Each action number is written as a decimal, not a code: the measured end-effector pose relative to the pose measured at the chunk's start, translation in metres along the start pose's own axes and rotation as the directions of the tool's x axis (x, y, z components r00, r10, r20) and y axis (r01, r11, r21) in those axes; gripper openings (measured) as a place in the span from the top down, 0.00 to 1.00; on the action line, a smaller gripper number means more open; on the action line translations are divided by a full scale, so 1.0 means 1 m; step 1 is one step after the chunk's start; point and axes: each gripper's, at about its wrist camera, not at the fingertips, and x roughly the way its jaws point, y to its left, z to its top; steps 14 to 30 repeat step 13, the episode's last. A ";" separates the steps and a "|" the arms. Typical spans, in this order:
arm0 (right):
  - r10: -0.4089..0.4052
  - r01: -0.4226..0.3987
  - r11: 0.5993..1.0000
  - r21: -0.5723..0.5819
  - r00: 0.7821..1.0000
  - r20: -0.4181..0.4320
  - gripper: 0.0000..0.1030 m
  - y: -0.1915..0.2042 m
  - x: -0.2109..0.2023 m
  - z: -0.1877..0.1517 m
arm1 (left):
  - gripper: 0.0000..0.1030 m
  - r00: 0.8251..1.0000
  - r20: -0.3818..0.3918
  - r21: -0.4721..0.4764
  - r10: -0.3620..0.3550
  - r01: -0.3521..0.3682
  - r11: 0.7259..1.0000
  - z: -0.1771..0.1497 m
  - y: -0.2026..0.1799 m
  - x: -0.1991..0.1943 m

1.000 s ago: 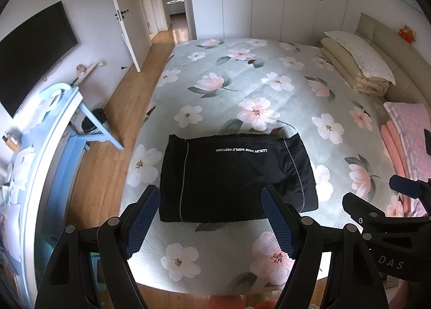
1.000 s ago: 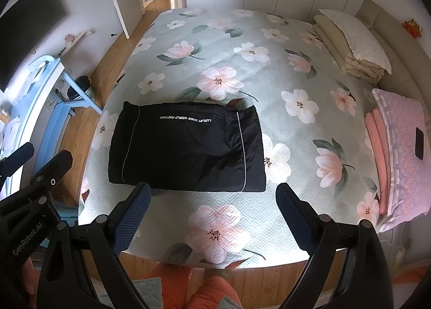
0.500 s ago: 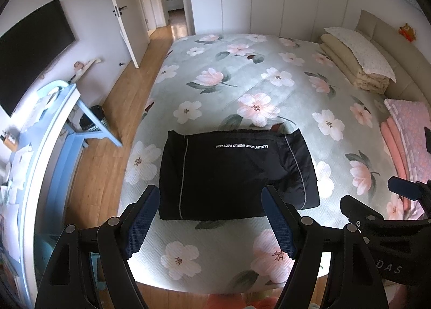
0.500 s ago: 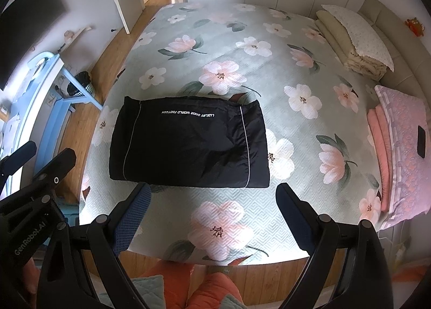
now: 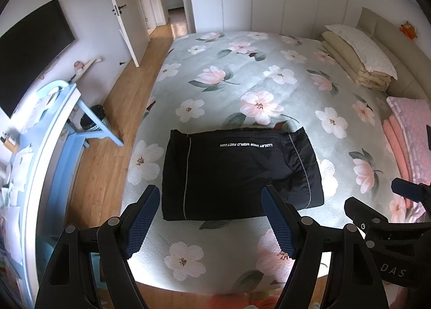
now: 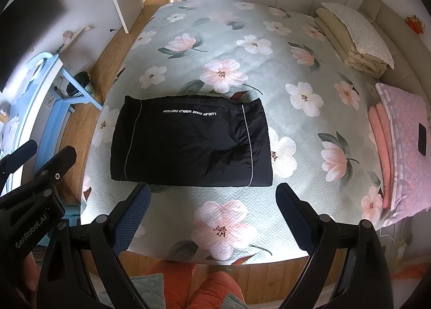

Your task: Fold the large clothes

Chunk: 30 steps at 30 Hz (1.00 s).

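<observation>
A black garment [image 5: 239,174] [image 6: 191,142] lies folded into a flat rectangle near the front edge of the bed [image 5: 269,88] [image 6: 296,72], with white lettering and grey piping on top. My left gripper [image 5: 211,206] hangs open above the garment's near edge, nothing between its blue-padded fingers [image 5: 277,222]. My right gripper [image 6: 212,201] is open too, held above the floral cover just in front of the garment. Each gripper's black frame shows at the side of the other's view.
Folded beige bedding with a pillow [image 5: 358,58] and a pink folded blanket [image 6: 401,147] with a dark phone on it lie at the bed's right side. A blue desk [image 5: 54,131], a bin [image 5: 93,120] and wood floor are on the left. The person's orange-clad legs [image 6: 204,287] stand at the bed's foot.
Both views have drifted slightly, so the garment sits a little lower in frame. The garment itself and both grippers' openings are unchanged.
</observation>
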 end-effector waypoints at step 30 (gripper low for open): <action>-0.005 0.005 1.000 0.029 1.000 0.001 0.08 0.011 0.005 0.004 | 0.23 0.997 0.058 0.021 0.050 -0.051 0.998 0.010 0.012 0.002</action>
